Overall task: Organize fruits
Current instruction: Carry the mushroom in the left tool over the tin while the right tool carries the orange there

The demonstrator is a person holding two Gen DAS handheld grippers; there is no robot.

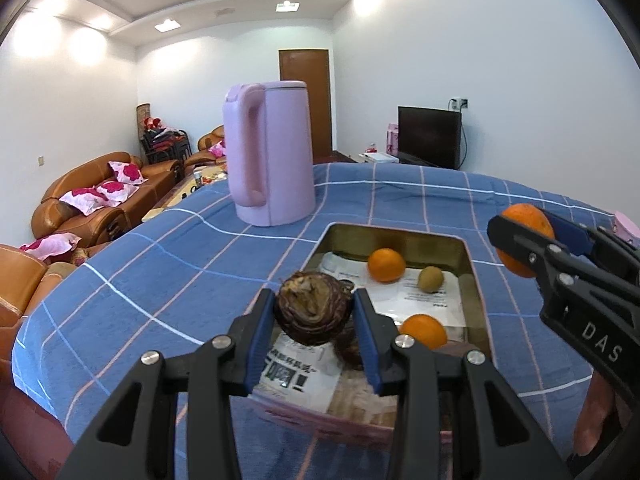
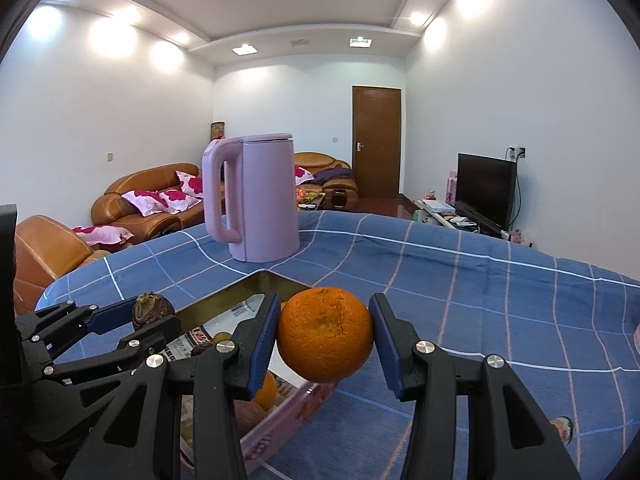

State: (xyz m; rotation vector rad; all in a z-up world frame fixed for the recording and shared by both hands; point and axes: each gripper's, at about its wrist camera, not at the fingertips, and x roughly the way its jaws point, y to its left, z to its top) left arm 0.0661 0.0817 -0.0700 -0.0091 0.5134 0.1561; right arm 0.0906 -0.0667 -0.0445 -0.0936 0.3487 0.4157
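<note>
Holding aloft over paper-lined tin: left gripper clamping brown mangosteen, right gripper pinching orange beside tin's rim, risking, seemingly, round fruit slipping from narrow pads and rolling across checked blue cloth.

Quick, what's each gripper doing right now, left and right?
Left gripper: shut on the dark brown fruit, above the tray.
Right gripper: shut on an orange.
</note>
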